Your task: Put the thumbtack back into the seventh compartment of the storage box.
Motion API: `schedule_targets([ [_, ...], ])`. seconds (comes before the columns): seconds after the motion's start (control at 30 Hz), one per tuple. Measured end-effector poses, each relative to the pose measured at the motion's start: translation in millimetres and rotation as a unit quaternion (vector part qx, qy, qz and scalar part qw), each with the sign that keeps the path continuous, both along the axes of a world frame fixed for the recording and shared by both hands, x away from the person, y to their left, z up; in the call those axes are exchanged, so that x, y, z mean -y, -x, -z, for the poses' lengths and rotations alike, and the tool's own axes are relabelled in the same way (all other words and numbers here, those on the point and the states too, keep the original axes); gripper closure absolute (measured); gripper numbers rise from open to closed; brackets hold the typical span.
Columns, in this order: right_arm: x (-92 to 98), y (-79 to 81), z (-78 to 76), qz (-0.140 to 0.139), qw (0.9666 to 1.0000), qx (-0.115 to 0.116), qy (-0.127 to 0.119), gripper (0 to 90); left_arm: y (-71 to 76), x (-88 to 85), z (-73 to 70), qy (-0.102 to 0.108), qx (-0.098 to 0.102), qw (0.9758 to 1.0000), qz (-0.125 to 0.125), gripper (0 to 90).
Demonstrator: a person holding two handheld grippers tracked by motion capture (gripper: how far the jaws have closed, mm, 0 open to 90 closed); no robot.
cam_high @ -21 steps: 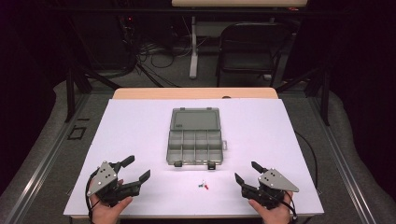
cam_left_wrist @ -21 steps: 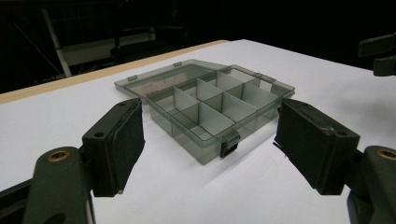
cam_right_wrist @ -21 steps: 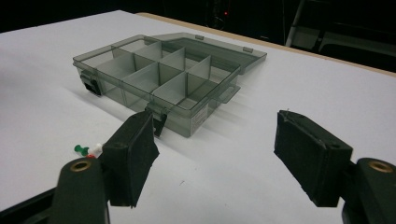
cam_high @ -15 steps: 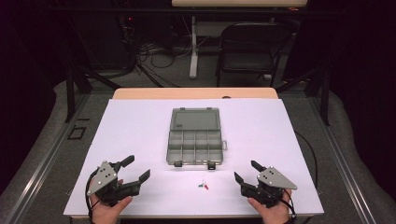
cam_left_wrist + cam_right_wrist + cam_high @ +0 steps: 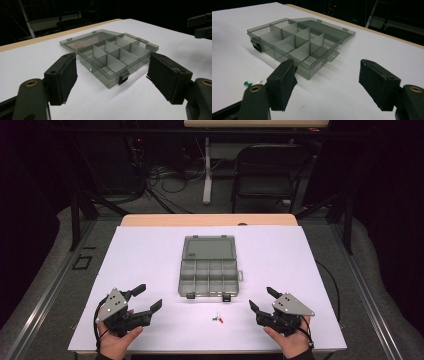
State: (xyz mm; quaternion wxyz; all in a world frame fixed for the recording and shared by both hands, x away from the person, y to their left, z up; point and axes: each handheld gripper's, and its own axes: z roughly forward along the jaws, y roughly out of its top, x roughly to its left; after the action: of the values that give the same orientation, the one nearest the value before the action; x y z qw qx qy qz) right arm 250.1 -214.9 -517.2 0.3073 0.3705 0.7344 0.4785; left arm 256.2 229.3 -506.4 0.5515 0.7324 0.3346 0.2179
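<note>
While both grippers rest apart, left gripper (image 5: 148, 298) jaws wide, empty, right gripper (image 5: 262, 300) likewise

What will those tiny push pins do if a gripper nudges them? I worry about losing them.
The push pins look small and light, so they would probably skid on the smooth white table. Their round heads may let them roll in a curve. Wide jaw pads could struggle to pinch them.

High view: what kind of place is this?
Probably a lab recording station, not a home: a white-covered table under a fixed camera, tangled cables on the dark floor behind, a folding chair, and an open compartment box set out centrally.
</note>
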Motion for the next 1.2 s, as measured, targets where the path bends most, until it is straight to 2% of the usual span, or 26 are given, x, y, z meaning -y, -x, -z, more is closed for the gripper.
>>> schedule_targets([
  [0.13,-4.3,-4.4,-5.2,0.002,0.9999,-0.002,-0.012,28.8,-3.2,1.1,1.0,-0.002,-0.002,1.0,0.004,23.4],
  [0.23,-11.8,-2.5,-7.0,0.001,0.9998,0.0,-0.021,31.2,-5.1,3.1,3.0,-0.01,-0.008,0.9999,0.002,23.4],
  [0.33,-19.5,-2.9,-5.1,-0.009,0.9998,-0.016,-0.012,35.5,-6.4,4.2,4.9,-0.012,-0.019,0.9997,0.0,23.4],
  [0.4,-23.8,-4.7,-3.7,-0.029,0.9988,-0.038,-0.004,40.0,-6.5,5.2,5.9,-0.012,-0.024,0.9996,-0.001,23.4],
  [0.47,-28.8,-5.3,-2.6,-0.039,0.9976,-0.058,0.006,40.3,-6.9,6.2,7.2,-0.017,-0.029,0.9994,0.002,23.4],
  [0.57,-37.0,-5.6,-1.1,-0.046,0.9964,-0.069,0.016,39.5,-7.5,7.8,9.0,-0.024,-0.04,0.9989,0.006,23.4],
  [0.7,-48.0,-8.9,1.5,-0.058,0.9944,-0.083,0.03,39.6,-6.9,8.6,9.8,-0.028,-0.041,0.9987,0.006,22.9],
  [0.77,-53.1,-10.6,2.9,-0.056,0.9929,-0.098,0.038,38.8,-7.2,9.1,10.4,-0.029,-0.044,0.9986,0.005,22.5],
  [0.8,-53.1,-10.6,2.9,-0.056,0.9929,-0.098,0.038,38.8,-7.2,9.1,10.4,-0.029,-0.044,0.9986,0.005,22.5],
  [0.83,-57.9,-12.7,5.5,-0.058,0.9914,-0.11,0.04,38.9,-8.0,9.5,11.4,-0.03,-0.047,0.9984,0.007,22.5],
  [0.93,-63.5,-15.1,9.6,-0.067,0.9887,-0.127,0.043,43.2,-8.7,10.3,12.7,-0.031,-0.053,0.9981,0.008,22.5],
  [1.0,-64.9,-15.4,10.7,-0.069,0.9881,-0.131,0.043,44.8,-8.8,10.6,13.0,-0.032,-0.053,0.998,0.007,22.5],
  [1.03,-67.7,-14.4,12.2,-0.07,0.9877,-0.133,0.044,50.0,-9.1,11.1,13.6,-0.033,-0.054,0.998,0.007,22.5],
  [1.13,-72.5,-11.4,17.6,-0.08,0.9867,-0.136,0.04,54.8,-9.7,11.2,14.5,-0.037,-0.056,0.9977,0.008,22.5],
  [1.2,-77.3,-9.6,23.4,-0.086,0.9851,-0.139,0.055,55.6,-9.8,11.4,14.9,-0.036,-0.059,0.9976,0.01,22.5],
])
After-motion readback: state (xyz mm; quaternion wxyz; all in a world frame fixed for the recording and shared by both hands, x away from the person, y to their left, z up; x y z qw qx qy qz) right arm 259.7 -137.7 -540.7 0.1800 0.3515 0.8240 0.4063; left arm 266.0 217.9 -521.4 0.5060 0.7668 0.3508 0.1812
